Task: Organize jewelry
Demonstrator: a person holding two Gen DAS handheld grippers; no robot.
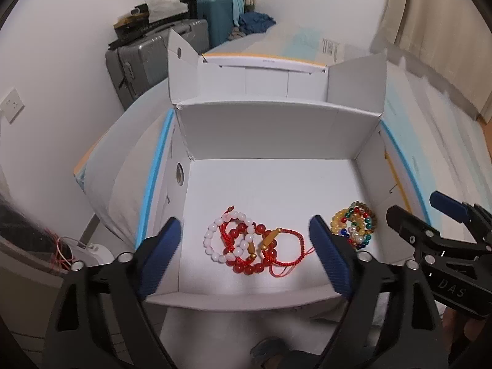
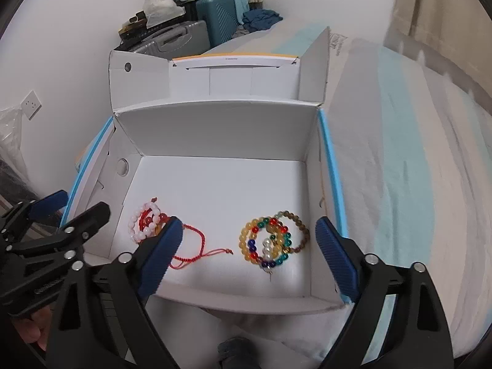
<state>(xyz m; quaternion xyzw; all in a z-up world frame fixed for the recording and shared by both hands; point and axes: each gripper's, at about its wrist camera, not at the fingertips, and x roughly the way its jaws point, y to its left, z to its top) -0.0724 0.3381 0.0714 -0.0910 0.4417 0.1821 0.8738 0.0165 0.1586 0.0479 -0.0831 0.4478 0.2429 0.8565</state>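
Observation:
An open white cardboard box [image 1: 270, 129] [image 2: 215, 129] sits on a bed. Inside near the front lie two piles. On the left is a tangle of red and white bead bracelets with red cord [image 1: 246, 243] [image 2: 147, 223]. On the right is a pile of yellow, multicolour and brown bead bracelets [image 1: 353, 224] [image 2: 272, 240]. My left gripper [image 1: 246, 255] is open and empty above the red pile. My right gripper [image 2: 249, 252] is open and empty above the multicolour pile. Each gripper shows at the edge of the other's view.
The box's lid flaps [image 1: 356, 83] [image 2: 313, 67] stand up at the back. The bed has a white and light blue cover [image 2: 399, 169]. Suitcases [image 1: 160, 58] [image 2: 221, 15] piled with clothes stand against the wall behind. A wall socket [image 1: 10, 104] is at left.

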